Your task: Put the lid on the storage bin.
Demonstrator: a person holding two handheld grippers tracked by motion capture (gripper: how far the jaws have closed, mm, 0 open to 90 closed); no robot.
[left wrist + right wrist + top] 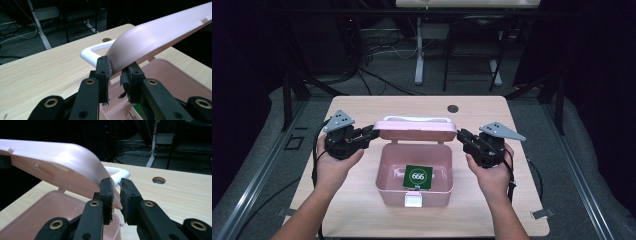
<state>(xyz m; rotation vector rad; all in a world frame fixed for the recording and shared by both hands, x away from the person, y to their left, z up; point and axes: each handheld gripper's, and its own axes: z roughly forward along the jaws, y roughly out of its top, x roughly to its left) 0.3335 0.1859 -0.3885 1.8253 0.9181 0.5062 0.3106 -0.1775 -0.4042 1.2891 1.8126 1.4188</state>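
my left claw [115,75]: clamped on the lid's [417,130] left corner
my right claw [117,192]: clamped on its right corner
lid: raised, half open
pink box [388,167]: mid-surface [362,107], green card [418,177] inside

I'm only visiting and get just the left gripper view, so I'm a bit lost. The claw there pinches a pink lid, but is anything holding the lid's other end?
Observer: Yes. The right claw pinches the lid at its other end, so it is held raised over the box from both sides.
Operator: Is anything inside the box?
Observer: A green square card marked 666 lies flat on its floor.
Operator: Has the box a fastener?
Observer: A white latch sits mid-front, on the wall nearest the person.
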